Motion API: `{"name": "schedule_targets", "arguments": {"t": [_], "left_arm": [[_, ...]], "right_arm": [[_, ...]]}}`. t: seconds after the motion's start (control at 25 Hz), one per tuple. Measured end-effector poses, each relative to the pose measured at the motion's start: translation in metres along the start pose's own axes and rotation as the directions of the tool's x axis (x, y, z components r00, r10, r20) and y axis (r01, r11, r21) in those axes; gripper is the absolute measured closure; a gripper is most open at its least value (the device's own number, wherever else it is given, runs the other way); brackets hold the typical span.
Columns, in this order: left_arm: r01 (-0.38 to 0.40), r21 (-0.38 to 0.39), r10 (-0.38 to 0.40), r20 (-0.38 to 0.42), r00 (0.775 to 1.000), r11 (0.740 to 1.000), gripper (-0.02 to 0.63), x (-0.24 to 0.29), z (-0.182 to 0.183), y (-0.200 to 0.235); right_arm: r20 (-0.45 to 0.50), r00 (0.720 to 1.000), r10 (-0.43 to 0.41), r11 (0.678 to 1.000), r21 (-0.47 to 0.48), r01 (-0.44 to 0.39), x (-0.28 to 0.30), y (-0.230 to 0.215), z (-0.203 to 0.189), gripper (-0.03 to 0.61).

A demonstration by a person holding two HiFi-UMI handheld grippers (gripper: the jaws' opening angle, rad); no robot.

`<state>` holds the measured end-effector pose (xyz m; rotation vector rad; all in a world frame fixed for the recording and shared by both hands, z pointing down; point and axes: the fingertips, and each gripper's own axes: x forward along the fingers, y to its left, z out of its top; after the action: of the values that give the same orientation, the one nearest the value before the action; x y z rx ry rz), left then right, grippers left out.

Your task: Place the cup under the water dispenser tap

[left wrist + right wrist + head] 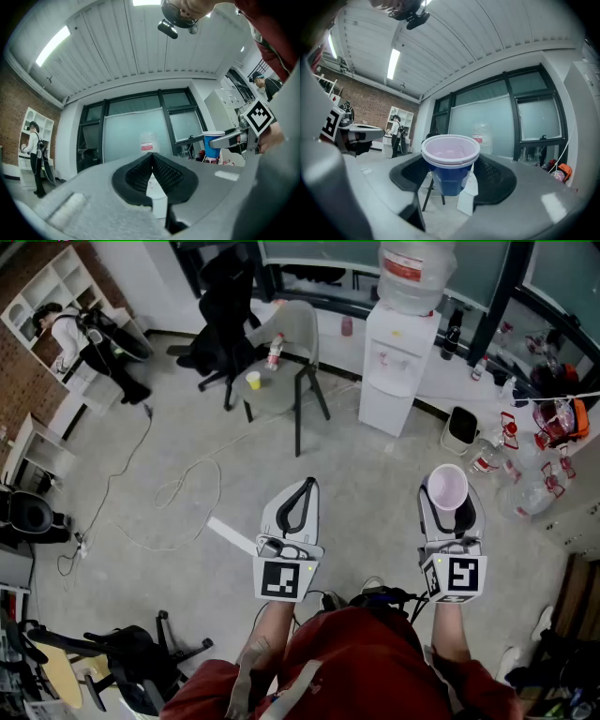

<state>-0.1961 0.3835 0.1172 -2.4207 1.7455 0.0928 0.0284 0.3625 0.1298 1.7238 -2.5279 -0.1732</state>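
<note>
A blue cup (447, 487) with a pale pink inside stands upright between the jaws of my right gripper (448, 495), which is shut on it well above the floor. The right gripper view shows the cup (450, 161) filling the gap between the black pads. My left gripper (307, 486) is level with the right one and to its left, its jaws shut (152, 160) on nothing. The white water dispenser (398, 362), with a large bottle on top, stands far ahead against the window wall. It also shows small beyond the cup (467, 197).
A grey chair (298, 338) with a bottle and a yellow cup on its seat stands left of the dispenser, a black office chair (220, 306) behind it. A cable (178, 488) loops over the floor. A white bin (459, 427) and several bottles (487, 457) lie right of the dispenser. A person (70, 338) stands far left.
</note>
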Motion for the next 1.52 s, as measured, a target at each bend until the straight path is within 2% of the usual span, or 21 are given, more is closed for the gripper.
{"name": "schedule_targets", "arguments": {"t": [0.52, 0.92, 1.16, 1.52], "left_arm": [[0.008, 0.003, -0.008, -0.001, 1.0, 1.0, 0.615, -0.039, -0.002, 0.007], [0.012, -0.008, -0.011, 0.007, 1.0, 1.0, 0.615, -0.041, -0.004, 0.011], [0.02, 0.013, -0.02, -0.034, 0.999, 1.0, 0.615, -0.012, -0.018, 0.012], [0.023, 0.015, -0.022, -0.054, 0.998, 1.0, 0.615, 0.083, -0.043, 0.006]], "right_arm": [[0.003, 1.0, -0.006, 1.0, 0.006, 0.006, -0.024, 0.035, -0.002, 0.279], [0.026, 1.0, -0.001, 1.0, 0.013, 0.001, -0.021, 0.04, -0.001, 0.279], [0.021, 1.0, -0.011, 1.0, 0.028, 0.011, 0.004, 0.02, -0.016, 0.279], [-0.026, 1.0, -0.014, 0.998, 0.064, 0.015, 0.073, -0.042, -0.053, 0.279]]}}
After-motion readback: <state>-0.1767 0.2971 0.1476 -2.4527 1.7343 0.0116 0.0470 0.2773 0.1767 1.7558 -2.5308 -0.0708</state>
